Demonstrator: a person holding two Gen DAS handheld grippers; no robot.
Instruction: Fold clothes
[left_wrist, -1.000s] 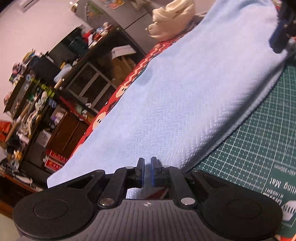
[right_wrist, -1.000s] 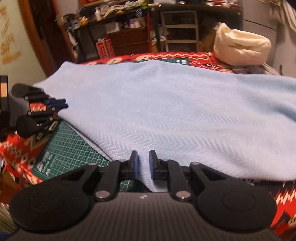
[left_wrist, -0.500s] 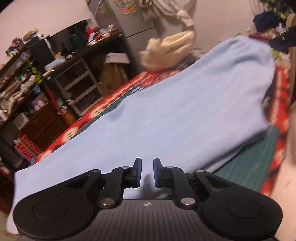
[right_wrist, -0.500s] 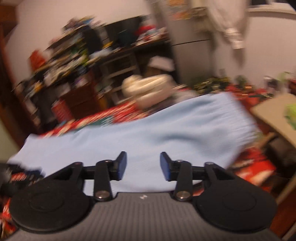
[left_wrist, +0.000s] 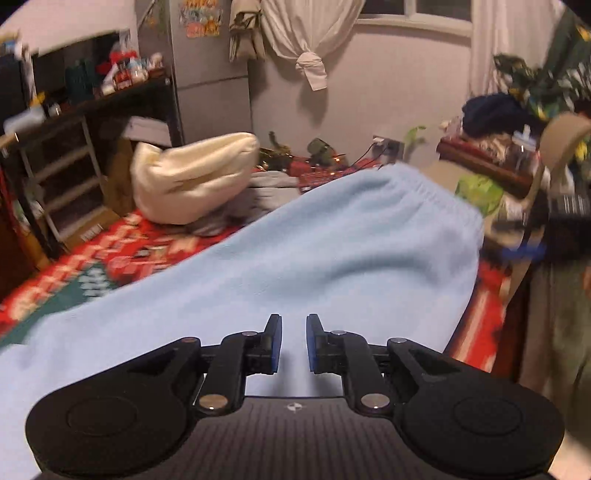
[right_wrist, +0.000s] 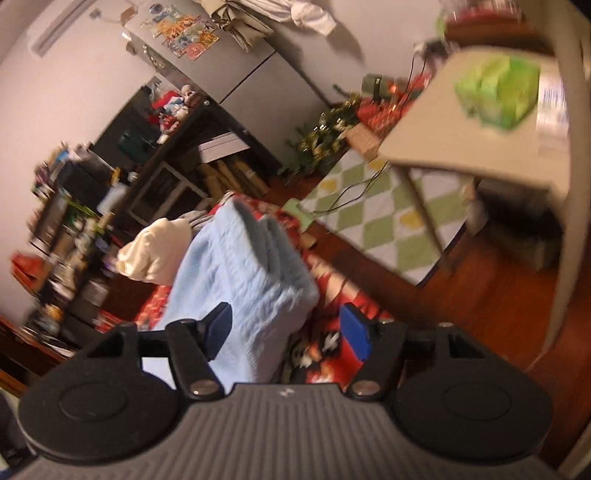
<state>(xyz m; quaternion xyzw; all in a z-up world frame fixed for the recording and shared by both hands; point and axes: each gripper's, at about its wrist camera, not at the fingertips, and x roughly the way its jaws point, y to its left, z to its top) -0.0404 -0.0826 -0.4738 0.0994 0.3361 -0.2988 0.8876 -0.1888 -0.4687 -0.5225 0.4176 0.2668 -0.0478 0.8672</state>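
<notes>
A light blue garment (left_wrist: 332, 251) lies spread across the red patterned cloth (left_wrist: 122, 251), its gathered waistband at the far right end. My left gripper (left_wrist: 293, 341) hovers over its near part; the jaws stand a narrow gap apart and grip nothing. In the right wrist view the garment (right_wrist: 236, 273) shows its folded end, several layers thick. My right gripper (right_wrist: 288, 325) sits just short of that end with its jaws opening wide. The left finger (right_wrist: 218, 325) overlaps the fabric; neither pad presses on it. That gripper also appears as a blue blur (left_wrist: 524, 253) in the left wrist view.
A cream bundle (left_wrist: 192, 177) and grey clothes lie on the far side of the cloth. Cluttered dark shelves (left_wrist: 55, 166) stand at the left. A small beige table (right_wrist: 461, 122) with a green item (right_wrist: 495, 92) stands past the garment's right end, over wooden floor and a checked rug.
Both grippers were shut on the garment's near edge; both have let go. The right jaws have spread wide. Both views have swung toward the garment's waistband end, and the right one has rolled.
</notes>
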